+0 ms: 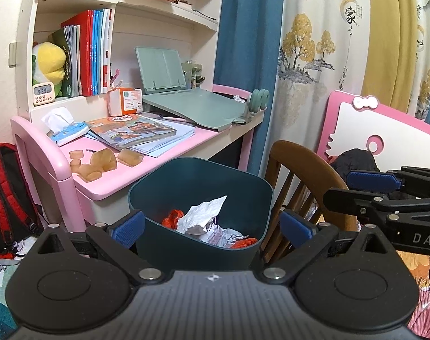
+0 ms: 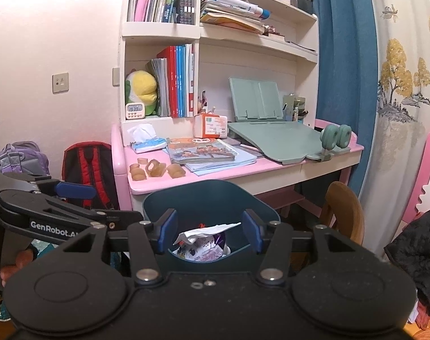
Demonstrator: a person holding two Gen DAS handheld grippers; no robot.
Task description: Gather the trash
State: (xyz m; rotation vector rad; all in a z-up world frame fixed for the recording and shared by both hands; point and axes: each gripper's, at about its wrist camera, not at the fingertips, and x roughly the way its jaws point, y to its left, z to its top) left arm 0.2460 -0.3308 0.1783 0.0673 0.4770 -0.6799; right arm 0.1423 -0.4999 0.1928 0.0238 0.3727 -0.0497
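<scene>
Dark teal trash bin (image 1: 199,212) in front of the pink counter (image 1: 164,167), below its front edge, beside a brown wooden chair (image 1: 297,170). Inside the bin, crumpled white paper (image 1: 203,215) on top, with orange wrappers (image 1: 172,218) and printed packaging under it. Left gripper (image 1: 212,226) over the near rim of the bin, jaws wide open, one blue pad at each side of the bin, nothing held. Right gripper (image 2: 209,229) also above the bin, jaws open but less wide, empty, the white paper visible between the pads. On the counter near its left front corner, some amber rubbery pieces (image 1: 97,164); behind them a tissue pack (image 1: 69,130) and a pile of books (image 1: 135,133). Near the back right corner, a small crumpled white scrap (image 1: 239,98) beside the green reading stand (image 1: 192,104). Red and black backpack (image 1: 5,198) on the floor at the left of the counter.
</scene>
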